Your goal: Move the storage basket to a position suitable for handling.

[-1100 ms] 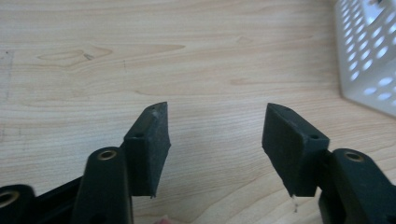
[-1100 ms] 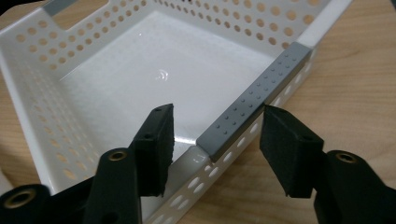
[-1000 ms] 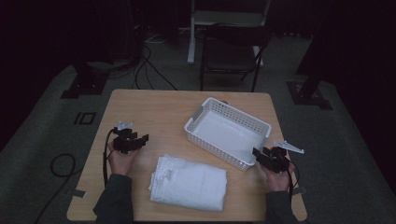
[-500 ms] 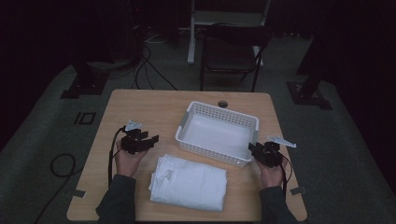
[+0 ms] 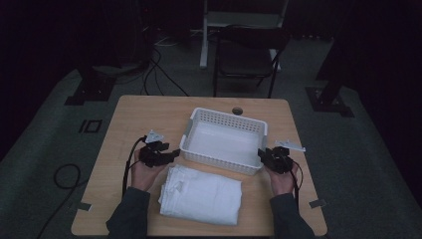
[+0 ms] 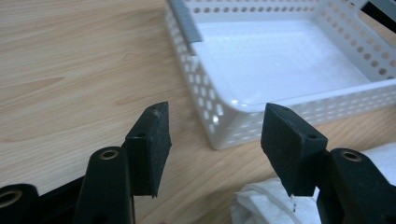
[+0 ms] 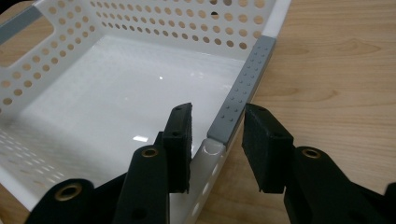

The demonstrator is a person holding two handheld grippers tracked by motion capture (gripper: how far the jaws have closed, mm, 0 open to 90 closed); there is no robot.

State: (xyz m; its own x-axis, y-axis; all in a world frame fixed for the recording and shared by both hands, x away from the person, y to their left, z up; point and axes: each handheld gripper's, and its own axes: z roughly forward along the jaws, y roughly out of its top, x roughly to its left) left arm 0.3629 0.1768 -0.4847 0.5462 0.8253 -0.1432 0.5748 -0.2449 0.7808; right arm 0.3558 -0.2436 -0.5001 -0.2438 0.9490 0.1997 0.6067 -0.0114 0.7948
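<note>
A white perforated basket [image 5: 226,115] sits empty on the wooden table [image 5: 144,114]. A folded white towel [image 5: 201,194] lies in front of it, near the table's front edge. My left gripper [image 5: 166,153] is open just off the basket's front-left corner [image 6: 224,126], with the towel's edge [image 6: 261,205] under its right jaw. My right gripper [image 5: 263,155] straddles the basket's right rim at the front corner. One jaw is inside the basket and one outside, drawn in against the grey grip strip [image 7: 243,79].
A dark chair [image 5: 246,55] stands beyond the far table edge, and cables trail on the floor at the left. A small round hole [image 5: 237,110] sits in the tabletop behind the basket. Bare wood lies left of the basket.
The basket has slid left and turned squarer to the table, moving along with my right gripper. My left gripper has moved right, up to the basket's front-left corner.
</note>
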